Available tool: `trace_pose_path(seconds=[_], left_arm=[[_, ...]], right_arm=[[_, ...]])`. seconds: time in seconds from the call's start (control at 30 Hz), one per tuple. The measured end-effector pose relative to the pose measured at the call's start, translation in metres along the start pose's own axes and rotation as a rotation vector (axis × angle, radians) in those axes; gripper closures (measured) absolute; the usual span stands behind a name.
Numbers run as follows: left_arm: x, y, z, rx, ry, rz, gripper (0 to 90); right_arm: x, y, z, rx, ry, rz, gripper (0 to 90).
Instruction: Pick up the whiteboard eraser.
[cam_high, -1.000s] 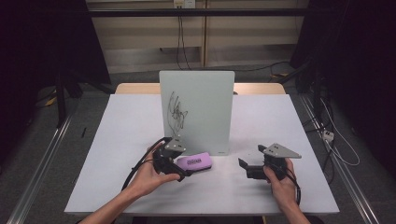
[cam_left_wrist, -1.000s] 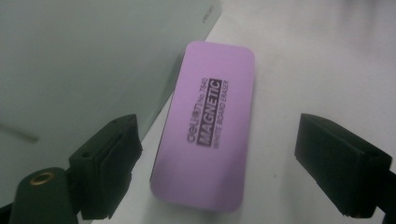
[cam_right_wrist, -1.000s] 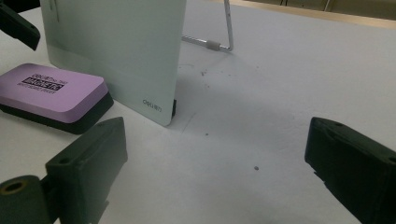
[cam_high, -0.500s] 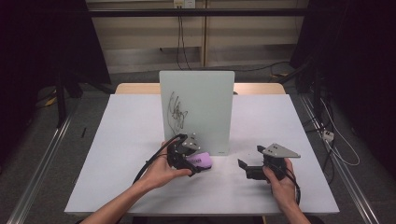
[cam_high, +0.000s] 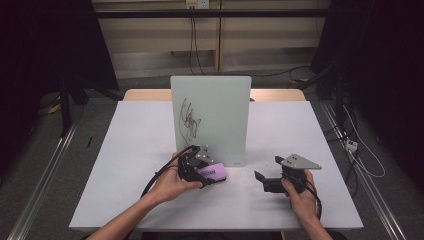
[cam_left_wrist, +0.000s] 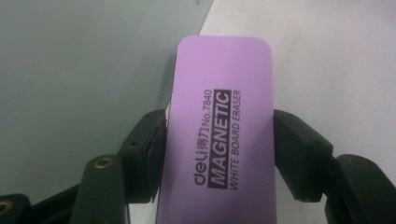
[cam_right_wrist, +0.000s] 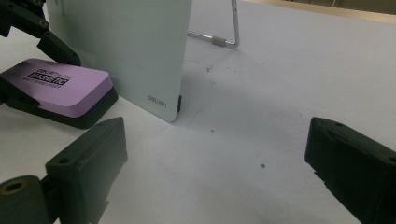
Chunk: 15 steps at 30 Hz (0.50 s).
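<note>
Currently: my left gripper (cam_left_wrist: 219, 140), jaws clamped on purple eraser (cam_left_wrist: 219, 135) beside whiteboard (cam_high: 212, 117); right gripper (cam_right_wrist: 224, 158), jaws apart, on counter (cam_high: 135, 150).

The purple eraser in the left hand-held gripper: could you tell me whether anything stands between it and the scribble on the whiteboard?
Nothing visible does. The left hand-held gripper holds the purple eraser by the foot of the whiteboard. The scribble sits above it on the same face, with bare board between.

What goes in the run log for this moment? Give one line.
left gripper: shut on purple eraser | right gripper: open, holds nothing | whiteboard: upright, black scribble unerased
</note>
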<state>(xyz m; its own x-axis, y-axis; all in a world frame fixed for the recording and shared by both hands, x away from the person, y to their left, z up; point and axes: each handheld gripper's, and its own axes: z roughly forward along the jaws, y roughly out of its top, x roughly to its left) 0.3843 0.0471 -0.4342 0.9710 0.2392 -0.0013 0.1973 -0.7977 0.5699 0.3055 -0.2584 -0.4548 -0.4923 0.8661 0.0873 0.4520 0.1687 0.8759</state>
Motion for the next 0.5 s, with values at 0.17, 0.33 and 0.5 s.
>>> trace_pose_path(seconds=[0.17,0.33,0.5], left_arm=[[0.0008,-0.0006,0.0012,0.008,-0.005,0.004,38.8],[0.0007,-0.0015,0.0024,0.014,-0.007,0.000,38.7],[-0.0009,-0.0007,0.0022,0.018,0.003,0.015,39.7]], right_arm=[[-0.0003,0.0000,-0.0003,0.000,-0.001,-0.003,5.5],[-0.0003,0.0000,-0.0003,0.000,-0.002,-0.004,5.5],[-0.0001,0.0000,-0.0003,0.000,-0.002,-0.005,5.5]])
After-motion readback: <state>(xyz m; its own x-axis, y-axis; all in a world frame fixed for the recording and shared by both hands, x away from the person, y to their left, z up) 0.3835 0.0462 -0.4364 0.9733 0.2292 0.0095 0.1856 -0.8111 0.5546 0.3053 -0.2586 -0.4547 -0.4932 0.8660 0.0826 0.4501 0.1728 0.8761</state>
